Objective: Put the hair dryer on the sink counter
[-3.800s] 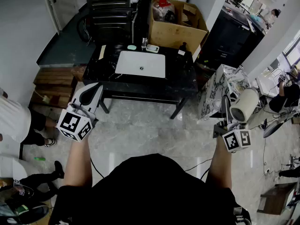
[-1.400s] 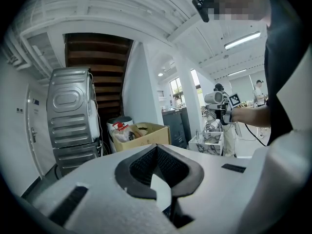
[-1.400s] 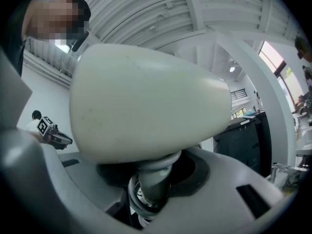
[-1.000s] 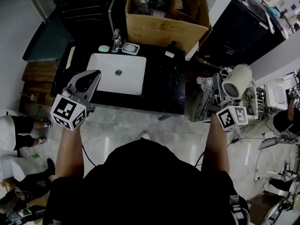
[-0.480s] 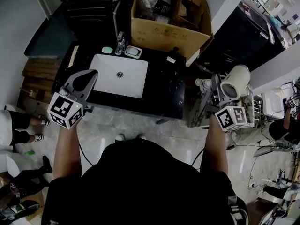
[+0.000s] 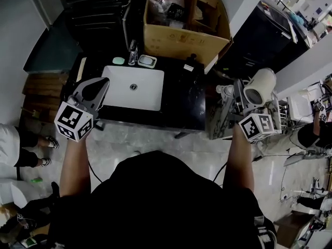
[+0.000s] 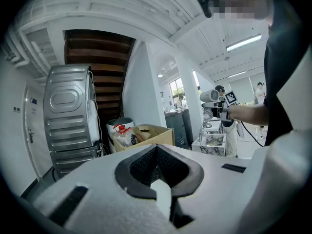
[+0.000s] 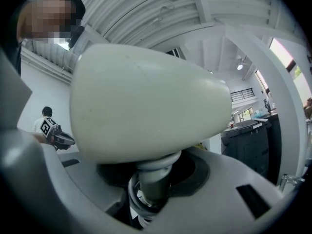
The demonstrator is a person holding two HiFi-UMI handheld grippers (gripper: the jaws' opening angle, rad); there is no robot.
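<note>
A cream hair dryer [image 6: 259, 88] stands upright in my right gripper [image 6: 240, 92], right of the counter and above a small marbled stand. In the right gripper view the dryer's body [image 8: 146, 101] fills the frame, and my right gripper [image 8: 153, 182] is shut on its handle and coiled cord. The black sink counter [image 6: 181, 100] with a white basin [image 6: 134, 88] lies straight ahead. My left gripper [image 6: 102, 82] hovers over the counter's front left edge. In the left gripper view, my left gripper [image 7: 157, 149] has its jaws together and holds nothing.
A faucet [image 6: 133, 50], a green soap [image 6: 119, 60] and a soap dish [image 6: 147, 61] sit at the counter's back. Behind it stands an open cardboard box [image 6: 184, 19]. A marbled stand [image 6: 222, 115] is right of the counter, a dark cabinet [image 6: 262, 30] beyond. A person's legs [image 6: 21, 144] show at left.
The person has walked up to the counter, which now lies just ahead. Both grippers have drifted slightly up and forward; the dryer stays held.
</note>
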